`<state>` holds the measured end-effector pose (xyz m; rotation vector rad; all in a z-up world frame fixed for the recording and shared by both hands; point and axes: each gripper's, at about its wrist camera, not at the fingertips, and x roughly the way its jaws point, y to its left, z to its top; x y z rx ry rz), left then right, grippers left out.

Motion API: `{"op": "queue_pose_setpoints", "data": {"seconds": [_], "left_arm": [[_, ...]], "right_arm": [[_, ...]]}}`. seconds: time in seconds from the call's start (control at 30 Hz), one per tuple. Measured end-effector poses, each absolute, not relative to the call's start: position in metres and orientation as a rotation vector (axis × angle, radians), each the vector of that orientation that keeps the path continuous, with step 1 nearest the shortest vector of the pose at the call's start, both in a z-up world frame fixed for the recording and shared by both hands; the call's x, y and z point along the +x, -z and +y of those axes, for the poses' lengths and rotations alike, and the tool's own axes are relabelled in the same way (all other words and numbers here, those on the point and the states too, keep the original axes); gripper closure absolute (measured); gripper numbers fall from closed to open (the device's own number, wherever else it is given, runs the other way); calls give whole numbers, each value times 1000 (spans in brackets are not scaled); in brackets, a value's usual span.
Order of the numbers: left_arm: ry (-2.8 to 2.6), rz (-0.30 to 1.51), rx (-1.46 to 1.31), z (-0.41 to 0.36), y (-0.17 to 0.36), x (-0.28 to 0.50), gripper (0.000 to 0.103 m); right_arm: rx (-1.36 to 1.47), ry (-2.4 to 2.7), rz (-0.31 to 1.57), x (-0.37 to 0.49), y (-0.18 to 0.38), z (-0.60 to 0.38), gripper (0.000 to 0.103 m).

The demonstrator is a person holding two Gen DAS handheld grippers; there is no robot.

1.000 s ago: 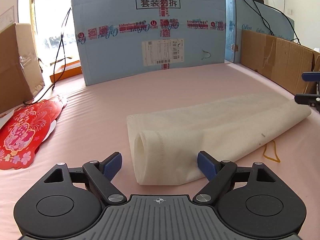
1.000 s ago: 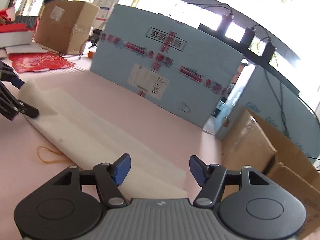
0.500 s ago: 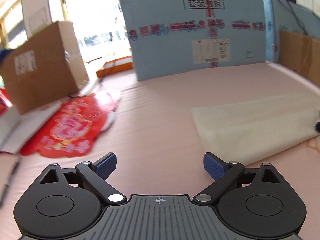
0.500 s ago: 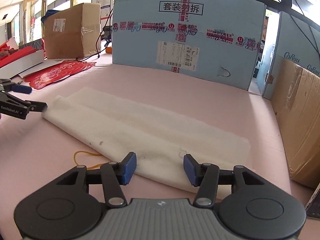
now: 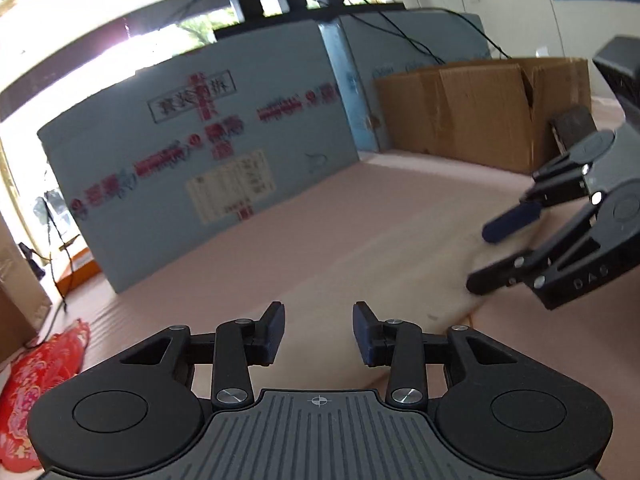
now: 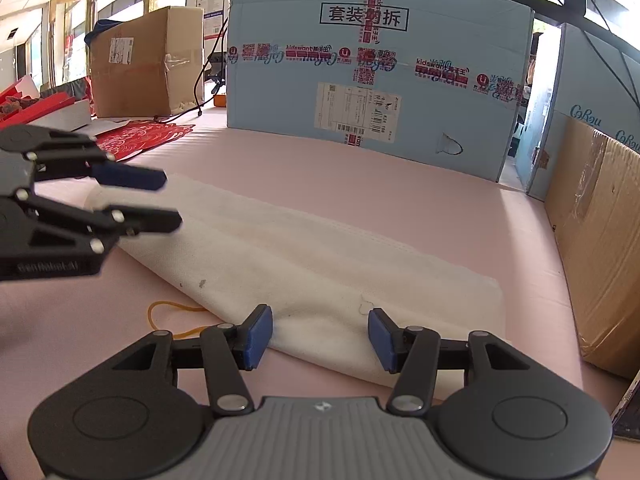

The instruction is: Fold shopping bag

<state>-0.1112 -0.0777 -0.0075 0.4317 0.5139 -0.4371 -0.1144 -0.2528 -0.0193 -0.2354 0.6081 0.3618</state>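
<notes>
- The left wrist view was motion-blurred, so the print on the pale blue cardboard panel [image 5: 208,184] could not be read.
- The flat white fabric shopping bag [image 6: 304,256] had its near edge hidden behind the right gripper [image 6: 320,336].
- The thin yellow rubber band [image 6: 172,312] was partly hidden by that gripper.
- The red patterned paper sheet [image 5: 36,384] was cut off at the frame's edge.

Your left claw [image 5: 318,332] has swung off the white bag [image 6: 304,252]: a second ago its jaws straddled the rolled end, now they have just been closing with nothing between them, above the bag's left end. Your right claw [image 6: 320,336] now has the bag's near edge between its open jaws.
</notes>
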Motion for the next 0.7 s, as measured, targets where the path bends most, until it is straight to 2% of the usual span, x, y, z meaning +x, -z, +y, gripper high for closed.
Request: {"op": "queue_pose_setpoints", "data": {"seconds": [0.17, 0.33, 0.53, 0.7], "left_arm": [[447, 522, 383, -71, 13, -110, 66], [458, 532, 357, -67, 13, -109, 66], [470, 544, 321, -62, 11, -106, 66], [479, 563, 273, -55, 11, -100, 63]], "right_arm": [[-262, -241, 612, -120, 11, -274, 41], [-359, -208, 491, -142, -1, -289, 40], [-679, -340, 506, -157, 18, -266, 40], [-908, -363, 420, -155, 34, -235, 40]]}}
